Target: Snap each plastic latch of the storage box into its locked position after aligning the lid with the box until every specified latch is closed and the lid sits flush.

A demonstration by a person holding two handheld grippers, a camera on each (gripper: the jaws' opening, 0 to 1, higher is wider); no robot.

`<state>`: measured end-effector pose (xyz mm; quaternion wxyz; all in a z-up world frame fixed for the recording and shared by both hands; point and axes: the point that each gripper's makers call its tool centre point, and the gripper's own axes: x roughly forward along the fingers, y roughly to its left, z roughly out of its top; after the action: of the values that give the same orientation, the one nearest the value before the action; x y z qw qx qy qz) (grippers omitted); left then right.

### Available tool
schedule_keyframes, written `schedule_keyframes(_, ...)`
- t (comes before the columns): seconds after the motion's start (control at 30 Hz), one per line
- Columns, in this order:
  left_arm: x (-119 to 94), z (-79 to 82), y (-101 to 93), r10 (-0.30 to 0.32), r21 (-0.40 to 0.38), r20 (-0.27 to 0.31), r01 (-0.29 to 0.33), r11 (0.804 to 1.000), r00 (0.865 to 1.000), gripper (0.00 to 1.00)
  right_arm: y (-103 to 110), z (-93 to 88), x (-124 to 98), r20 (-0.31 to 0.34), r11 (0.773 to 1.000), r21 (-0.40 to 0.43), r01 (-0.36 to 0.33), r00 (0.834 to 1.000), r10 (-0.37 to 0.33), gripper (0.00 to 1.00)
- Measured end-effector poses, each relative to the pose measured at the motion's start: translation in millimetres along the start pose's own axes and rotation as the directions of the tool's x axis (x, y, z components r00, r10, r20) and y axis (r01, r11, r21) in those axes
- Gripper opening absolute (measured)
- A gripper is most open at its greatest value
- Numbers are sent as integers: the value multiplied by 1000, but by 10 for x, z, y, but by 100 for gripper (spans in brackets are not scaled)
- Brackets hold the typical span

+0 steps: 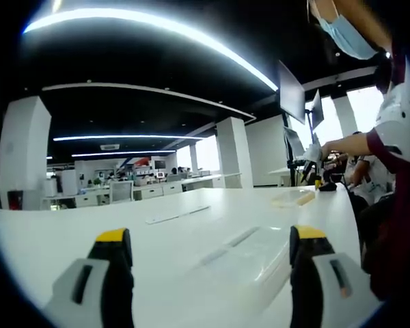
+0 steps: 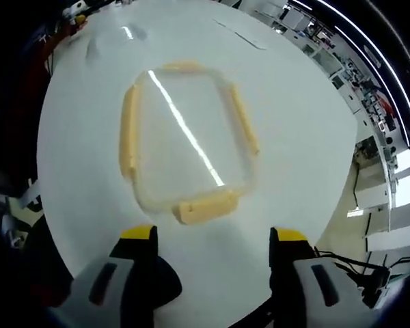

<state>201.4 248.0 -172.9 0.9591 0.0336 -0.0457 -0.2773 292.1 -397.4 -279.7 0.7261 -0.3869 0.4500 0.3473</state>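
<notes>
In the left gripper view, the left gripper is hovering with jaws spread above a clear storage box lying at lower centre on the white table. In the right gripper view, the right gripper, spread wide, is hanging over the lid and its yellow latches at frame centre.

I'm reading no text, label, brand, number or sign anywhere in either view. In the right gripper view I'm seeing the clear storage box with its yellow latches bearing no print that I can make out, and in the left gripper view the office background is showing too small and blurred for lettering.
</notes>
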Motion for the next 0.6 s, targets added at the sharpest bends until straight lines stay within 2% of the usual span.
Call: schedule_keyframes(0.6, 13, -7, -3, -1, 11, -9, 2, 1000, 1000, 95, 24, 26, 50, -20, 999, -11, -44, 999, 44, 58)
